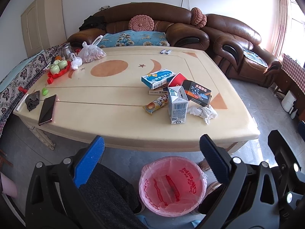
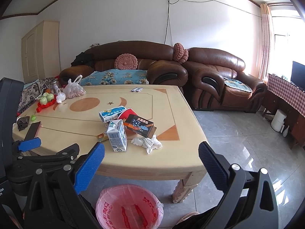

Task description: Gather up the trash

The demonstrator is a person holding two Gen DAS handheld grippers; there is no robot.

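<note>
A pile of trash lies on the cream coffee table (image 1: 106,126) (image 2: 57,133): a white milk carton (image 1: 177,105) (image 2: 117,136), crumpled white tissue (image 1: 203,112) (image 2: 147,143), a black box (image 1: 197,93) (image 2: 140,126), a blue-white medicine box (image 1: 158,78) (image 2: 112,113), a red paper cup (image 1: 178,80) (image 2: 127,113) and a snack wrapper (image 1: 155,105) (image 2: 102,136). A bin with a pink liner (image 1: 172,184) (image 2: 128,207) stands on the floor in front of the table. My left gripper (image 1: 151,148) is open and empty above the bin. My right gripper (image 2: 151,156) is open and empty, short of the table's edge.
A phone (image 1: 47,109), dark cloth (image 1: 32,100), green cap (image 1: 45,91), red tray with green cups (image 1: 58,68) and a bag of nuts (image 1: 91,52) lie on the table's left part. Brown sofas (image 1: 143,24) (image 2: 219,72) stand behind. My left gripper's finger shows in the right wrist view (image 2: 29,144).
</note>
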